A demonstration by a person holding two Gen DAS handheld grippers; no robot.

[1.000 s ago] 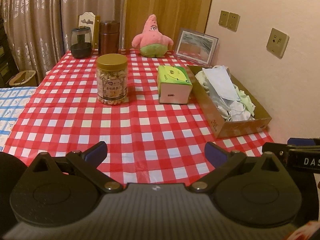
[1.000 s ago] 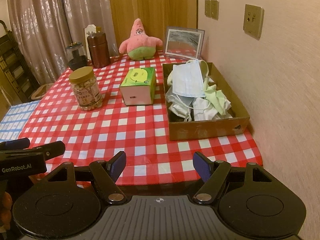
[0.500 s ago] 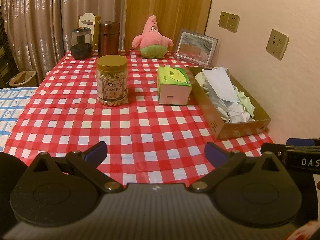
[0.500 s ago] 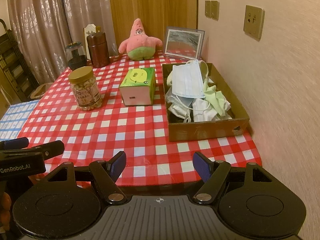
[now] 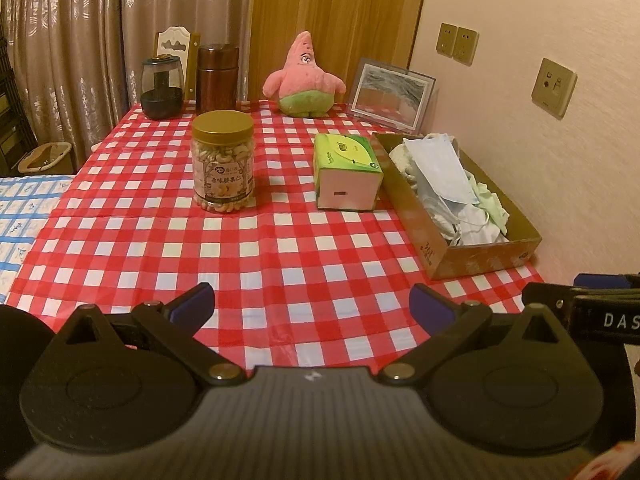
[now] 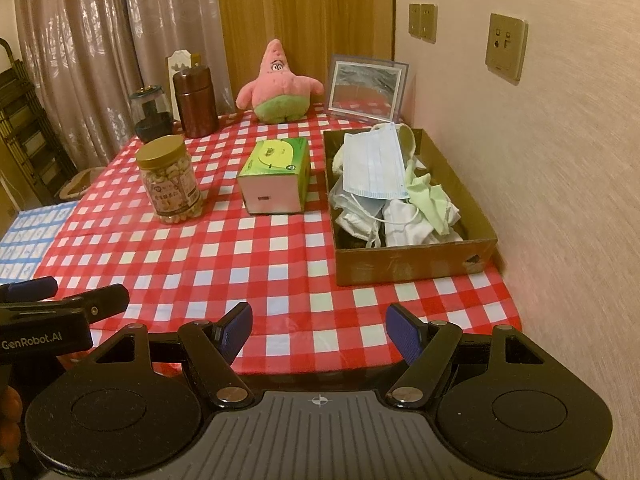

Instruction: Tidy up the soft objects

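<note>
Both the left gripper [image 5: 312, 300] and the right gripper [image 6: 319, 326] hover at the near edge of the checked worktop [image 6: 224, 256] with jaws wide and nothing between them. Beyond, the face masks [image 6: 376, 168] (blue, white, pale green) lie piled in the cardboard box [image 6: 412, 266] by the wall, just beside a green tissue box [image 6: 276, 176]; the pink plush [image 6: 278, 84] sits at the far end.

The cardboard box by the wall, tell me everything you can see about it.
The cardboard box is a shallow, open-topped brown tray, long and narrow, lying flat on the red checked tablecloth along the table's wall-side edge. Its near wall looks scuffed, with a small dark hole near the wall-side corner. Inside lies a loose heap of soft things: a blue face mask on top, white masks with ear loops and a pale green cloth. A green tissue box stands just beside it. Neither gripper touches it.
</note>
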